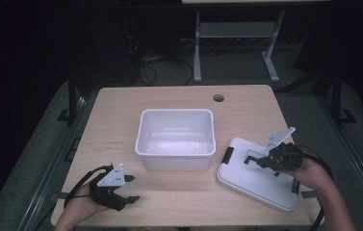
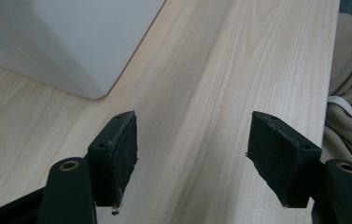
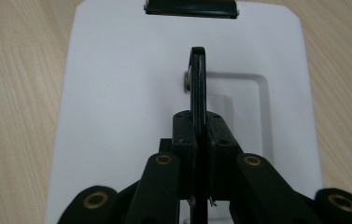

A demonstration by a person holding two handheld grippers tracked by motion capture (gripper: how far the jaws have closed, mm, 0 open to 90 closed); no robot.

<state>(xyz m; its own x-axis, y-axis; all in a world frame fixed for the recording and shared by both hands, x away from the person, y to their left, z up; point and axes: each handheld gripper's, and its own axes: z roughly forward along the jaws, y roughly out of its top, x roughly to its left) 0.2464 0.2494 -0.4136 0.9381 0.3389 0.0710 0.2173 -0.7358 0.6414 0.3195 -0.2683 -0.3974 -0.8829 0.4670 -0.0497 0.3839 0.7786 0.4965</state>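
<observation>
A white plastic bin [image 1: 175, 162] stands open-topped in the middle of the wooden table [image 1: 121, 120]. Its white lid [image 1: 246, 180] lies flat to the right of it, with black latches on its edges. My right gripper [image 1: 261, 161] is shut on the lid's black handle [image 3: 197, 79], which stands upright between the pads over the lid [image 3: 117, 93]. My left gripper [image 1: 134, 188] rests open near the table's front left. In the left gripper view that gripper [image 2: 193, 135] has only bare wood between its pads, and the bin's corner [image 2: 61, 42] lies ahead at the left.
A black latch [image 3: 191, 8] sits on the lid's far edge. A round cable hole [image 1: 218, 98] is at the table's back. Grey cloth [image 2: 351, 107] hangs off the table's edge. Another table's white legs [image 1: 197, 43] stand behind.
</observation>
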